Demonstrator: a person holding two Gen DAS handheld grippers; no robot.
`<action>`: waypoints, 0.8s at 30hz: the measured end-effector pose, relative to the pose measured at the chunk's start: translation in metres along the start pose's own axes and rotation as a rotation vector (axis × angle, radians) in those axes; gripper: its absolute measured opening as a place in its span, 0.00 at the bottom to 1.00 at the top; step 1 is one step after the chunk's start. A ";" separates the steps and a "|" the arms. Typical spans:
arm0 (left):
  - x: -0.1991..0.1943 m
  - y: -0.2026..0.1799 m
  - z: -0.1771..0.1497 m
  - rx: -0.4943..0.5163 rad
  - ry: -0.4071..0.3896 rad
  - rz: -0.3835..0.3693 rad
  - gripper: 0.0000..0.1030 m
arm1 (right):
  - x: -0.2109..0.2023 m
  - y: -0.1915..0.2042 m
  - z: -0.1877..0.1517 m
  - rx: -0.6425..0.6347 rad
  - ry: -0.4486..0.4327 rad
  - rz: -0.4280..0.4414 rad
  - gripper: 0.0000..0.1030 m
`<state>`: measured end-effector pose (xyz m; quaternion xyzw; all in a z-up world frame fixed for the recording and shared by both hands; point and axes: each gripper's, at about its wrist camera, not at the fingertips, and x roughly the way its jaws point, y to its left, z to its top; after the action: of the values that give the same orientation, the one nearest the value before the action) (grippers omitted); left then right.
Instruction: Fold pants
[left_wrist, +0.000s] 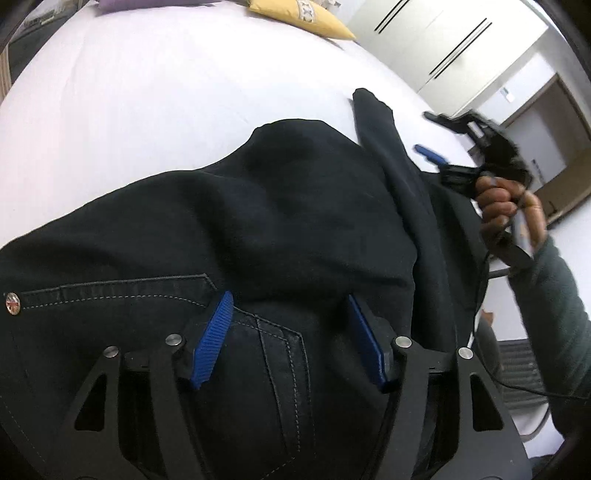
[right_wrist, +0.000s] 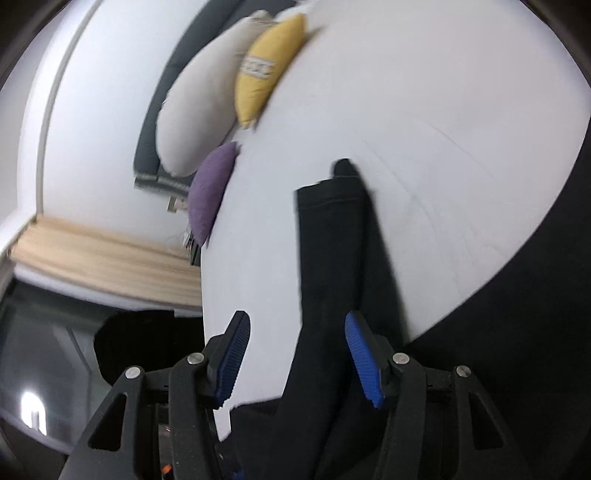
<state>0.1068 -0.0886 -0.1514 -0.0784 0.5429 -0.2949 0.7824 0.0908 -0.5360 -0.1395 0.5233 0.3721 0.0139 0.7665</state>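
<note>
Black pants (left_wrist: 258, 206) lie bunched on a white bed (left_wrist: 147, 103). My left gripper (left_wrist: 291, 317) is open just above the waist area, over a stitched pocket and near a metal button (left_wrist: 12, 303). One pant leg (right_wrist: 332, 258) stretches away across the sheet in the right wrist view, its hem (right_wrist: 325, 195) at the far end. My right gripper (right_wrist: 295, 339) is open, its jaws either side of that leg near my end. The right gripper also shows in the left wrist view (left_wrist: 476, 147), held in a hand at the right.
A yellow pillow (right_wrist: 266, 70), a white pillow (right_wrist: 199, 110) and a purple pillow (right_wrist: 210, 192) lie at the bed's head. White wardrobe doors (left_wrist: 443, 48) stand beyond the bed. A wooden bed edge (right_wrist: 103, 258) and floor lie to the left in the right wrist view.
</note>
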 end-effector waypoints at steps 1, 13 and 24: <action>0.004 -0.001 0.002 0.008 0.002 0.004 0.59 | 0.005 -0.002 -0.001 0.011 0.005 0.001 0.57; -0.003 0.001 -0.007 0.029 -0.020 0.006 0.59 | 0.047 -0.015 0.025 0.107 0.014 0.048 0.46; -0.008 -0.003 -0.010 0.043 -0.022 0.028 0.59 | 0.043 -0.015 0.038 0.043 -0.020 -0.011 0.04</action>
<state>0.0953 -0.0842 -0.1473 -0.0573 0.5289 -0.2948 0.7938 0.1392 -0.5554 -0.1691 0.5377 0.3674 -0.0037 0.7589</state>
